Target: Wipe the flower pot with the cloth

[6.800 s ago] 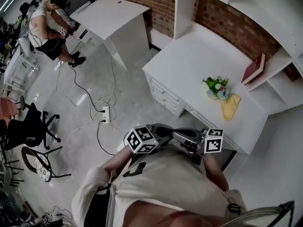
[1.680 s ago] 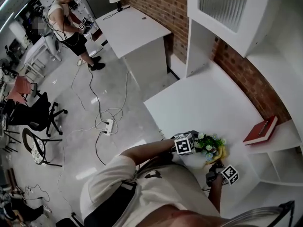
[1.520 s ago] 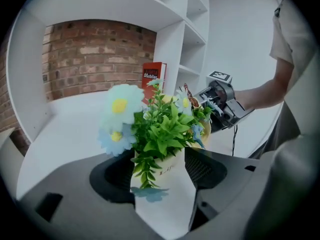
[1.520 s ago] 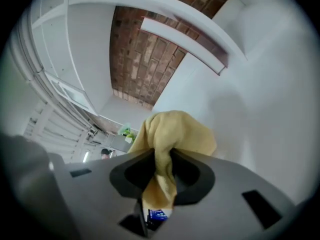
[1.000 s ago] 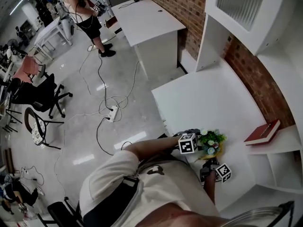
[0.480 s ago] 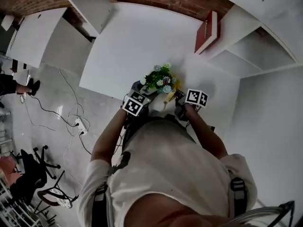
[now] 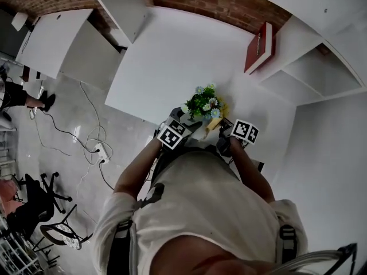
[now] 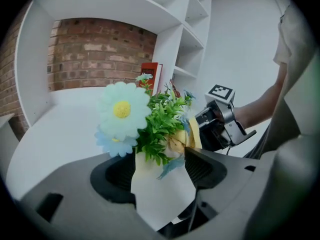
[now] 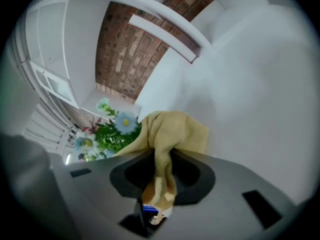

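Note:
A white flower pot (image 8: 162,191) with green leaves and pale blue flowers (image 8: 150,116) sits between the jaws of my left gripper (image 8: 161,174), which is shut on it. In the head view the flowers (image 7: 205,103) stand at the desk's near edge, with my left gripper (image 7: 191,123) just below them. My right gripper (image 9: 162,171) is shut on a yellow cloth (image 9: 172,131), which drapes over its jaws right beside the flowers (image 9: 107,131). From the left gripper view, the cloth (image 8: 193,136) touches the plant's right side, in front of the right gripper (image 8: 220,124).
The white desk (image 7: 166,62) stretches away to a brick wall. A red book (image 7: 259,47) leans on a low shelf at the right. On the floor at the left lie cables and a power strip (image 7: 96,151), with office chairs (image 7: 34,205) further out.
Several seconds ago the pot and cloth lay on the desk, away from both grippers. Over the last second the head camera swung round; both grips look the same.

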`<state>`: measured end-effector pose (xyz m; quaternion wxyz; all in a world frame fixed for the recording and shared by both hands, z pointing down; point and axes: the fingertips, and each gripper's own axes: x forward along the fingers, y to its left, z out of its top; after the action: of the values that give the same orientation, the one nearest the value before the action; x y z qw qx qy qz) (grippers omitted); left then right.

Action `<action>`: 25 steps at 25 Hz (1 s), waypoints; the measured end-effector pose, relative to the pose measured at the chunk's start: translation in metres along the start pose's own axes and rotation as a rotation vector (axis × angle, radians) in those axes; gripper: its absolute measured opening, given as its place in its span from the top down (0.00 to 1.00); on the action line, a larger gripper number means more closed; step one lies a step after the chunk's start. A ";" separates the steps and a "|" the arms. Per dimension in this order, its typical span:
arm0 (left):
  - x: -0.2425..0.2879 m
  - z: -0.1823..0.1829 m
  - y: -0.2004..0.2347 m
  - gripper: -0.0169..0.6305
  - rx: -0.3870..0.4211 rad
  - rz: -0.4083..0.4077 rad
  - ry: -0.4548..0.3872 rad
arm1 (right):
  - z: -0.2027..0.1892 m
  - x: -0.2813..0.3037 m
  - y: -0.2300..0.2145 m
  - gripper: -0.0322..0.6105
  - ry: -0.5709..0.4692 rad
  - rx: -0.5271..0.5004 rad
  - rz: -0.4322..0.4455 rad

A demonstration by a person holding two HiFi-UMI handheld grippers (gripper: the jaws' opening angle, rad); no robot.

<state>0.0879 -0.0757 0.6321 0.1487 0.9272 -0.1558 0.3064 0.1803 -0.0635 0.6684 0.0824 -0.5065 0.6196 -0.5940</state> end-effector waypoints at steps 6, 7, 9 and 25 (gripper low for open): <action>0.003 -0.011 0.003 0.49 0.025 -0.032 0.053 | -0.031 -0.019 -0.028 0.79 0.021 0.042 -0.119; 0.004 -0.013 0.002 0.49 0.034 -0.038 0.063 | -0.033 -0.017 -0.024 0.79 0.026 0.038 -0.118; 0.006 -0.015 0.001 0.49 0.040 -0.036 0.068 | -0.031 -0.012 -0.017 0.79 0.029 0.025 -0.107; 0.008 -0.007 -0.009 0.49 0.046 -0.041 0.048 | 0.017 -0.018 0.022 0.79 -0.099 0.033 -0.001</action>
<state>0.0934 -0.0664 0.6411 0.1371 0.9258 -0.1261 0.3290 0.1889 -0.0664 0.6361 0.1213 -0.5342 0.6045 -0.5784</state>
